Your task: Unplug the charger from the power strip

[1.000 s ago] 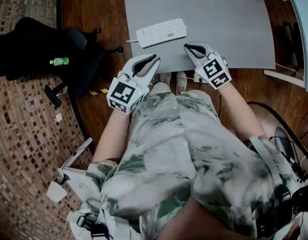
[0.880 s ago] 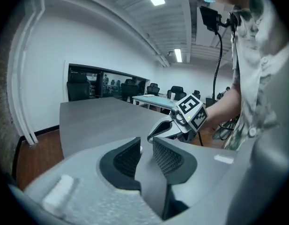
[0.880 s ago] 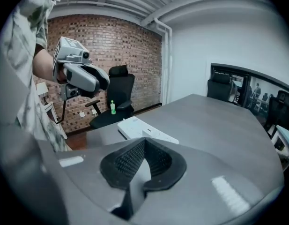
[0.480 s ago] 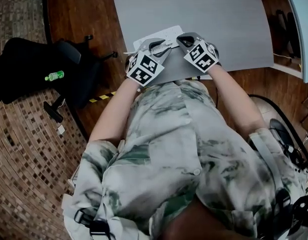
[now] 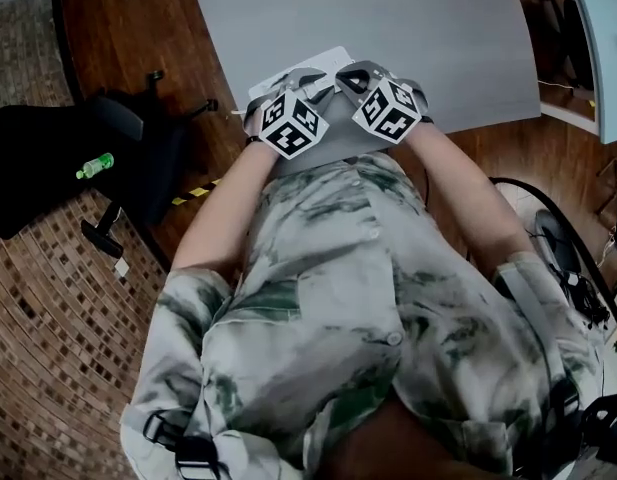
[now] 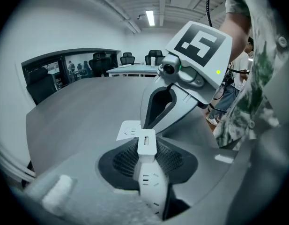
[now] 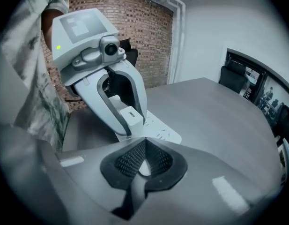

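Observation:
A white power strip [image 5: 280, 71] lies near the front edge of the grey table [image 5: 418, 28]. A white cube charger [image 6: 146, 142] stands plugged into it. My left gripper [image 6: 146, 150] straddles the charger, which sits between its black pads [image 6: 124, 159]; the jaws are closing and I cannot see the pads pressing. The right gripper view shows the same charger [image 7: 129, 116] between the left gripper's fingers [image 7: 111, 114]. My right gripper [image 7: 143, 142] is shut, and in the left gripper view its tips [image 6: 145, 124] rest at the strip's far end. In the head view both grippers hide most of the strip.
A black office chair [image 5: 88, 158] with a green bottle [image 5: 93, 165] on it stands on the wooden floor left of the table. Shelving [image 5: 573, 58] is at the far right. The person's patterned shirt [image 5: 348, 298] fills the lower head view.
Both grippers moved away from the table's front edge and down onto the power strip, facing each other. The left gripper rolled and now has the charger between its jaws.

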